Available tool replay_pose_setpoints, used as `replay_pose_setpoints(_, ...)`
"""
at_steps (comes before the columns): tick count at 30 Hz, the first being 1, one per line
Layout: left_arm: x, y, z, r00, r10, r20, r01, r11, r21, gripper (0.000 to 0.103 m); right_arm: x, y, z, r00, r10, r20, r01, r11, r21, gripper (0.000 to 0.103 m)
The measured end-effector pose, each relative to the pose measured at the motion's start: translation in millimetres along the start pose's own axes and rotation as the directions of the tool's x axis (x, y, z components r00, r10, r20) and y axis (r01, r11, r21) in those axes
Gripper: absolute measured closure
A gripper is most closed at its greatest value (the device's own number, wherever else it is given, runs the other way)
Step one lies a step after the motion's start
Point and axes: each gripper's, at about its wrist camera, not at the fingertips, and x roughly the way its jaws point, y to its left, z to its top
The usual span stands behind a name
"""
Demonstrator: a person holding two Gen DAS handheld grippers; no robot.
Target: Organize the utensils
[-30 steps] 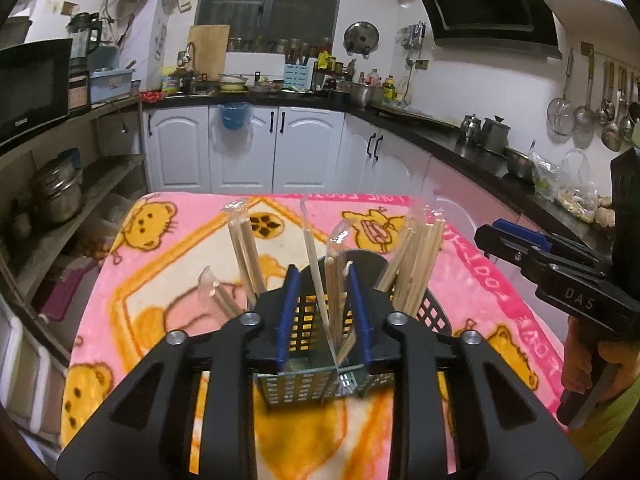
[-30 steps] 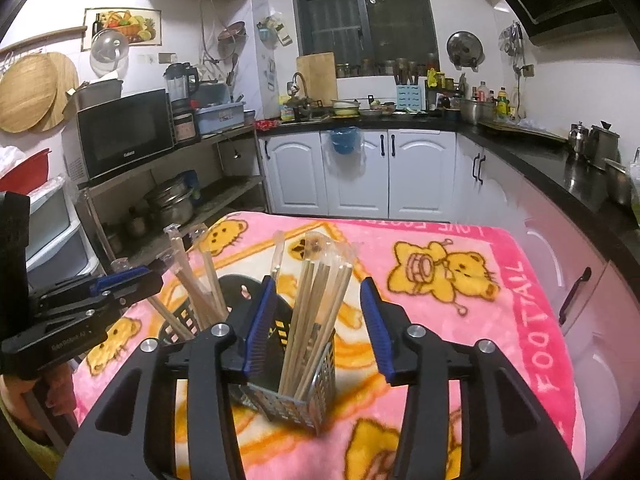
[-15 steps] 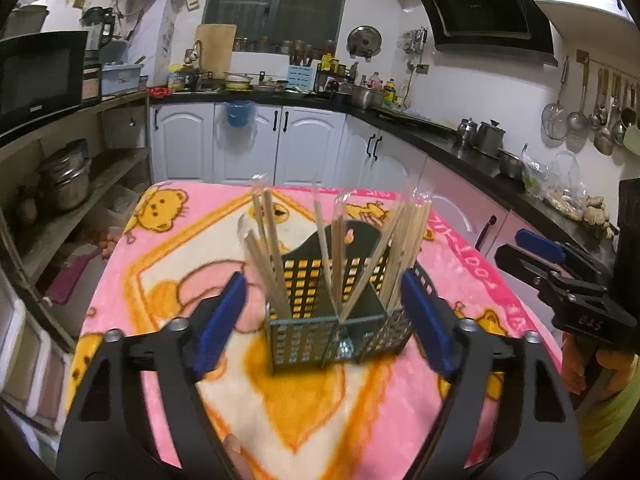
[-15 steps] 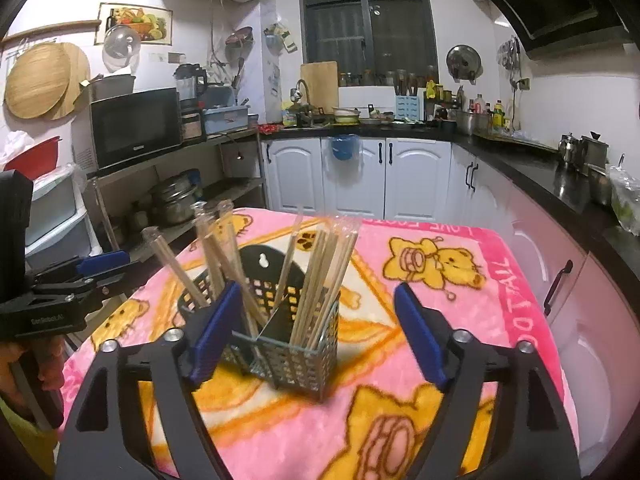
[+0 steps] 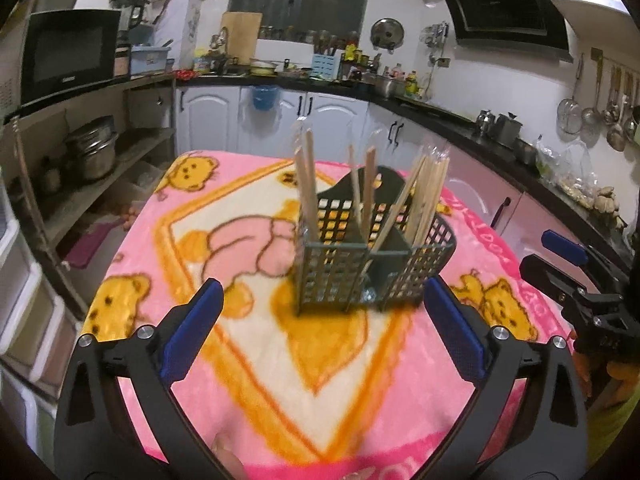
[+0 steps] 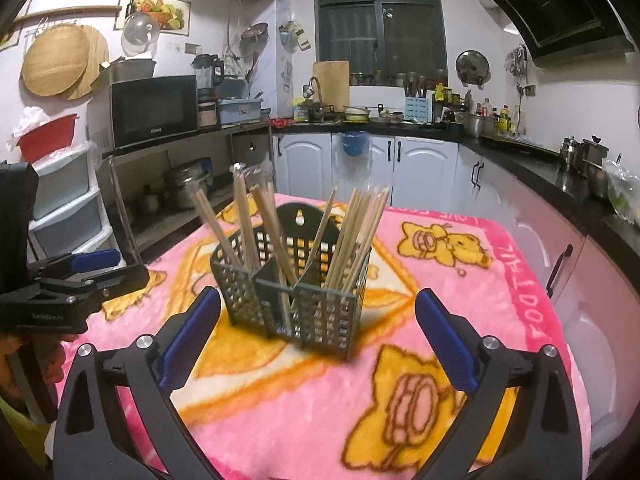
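- Left wrist view: left gripper jaws, just opened wide, hold nothing; one caddy stands at 12 o'clock beyond them on the blanket, chopsticks in three clusters.
- Right wrist view: right gripper likewise spread and empty; the caddy at 12 o'clock, left gripper at 9.

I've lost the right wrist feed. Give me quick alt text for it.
A dark slotted utensil caddy full of wooden chopsticks stands upright on a pink bear-print blanket, beyond the right claw, whose blue pads have just been opening, wide apart with nothing between them. The left claw shows at the left edge, clear of the caddy; kitchen cabinets lie behind.
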Motion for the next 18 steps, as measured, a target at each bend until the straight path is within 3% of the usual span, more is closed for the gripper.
replay_pose_setpoints(9,-2,8,-28,0.999,0.032,-0.020,-0.033,0.999,-0.016,0.011,10,8,-34,0.998,-0.010,-0.067,0.012,1.000,0.019,0.007)
replay_pose_setpoints(18,9,3,-59,0.999,0.035,-0.020,-0.035,0.999,-0.014,0.011,12,13,-60,0.996,-0.055,-0.064,0.056,0.998,0.019,0.007)
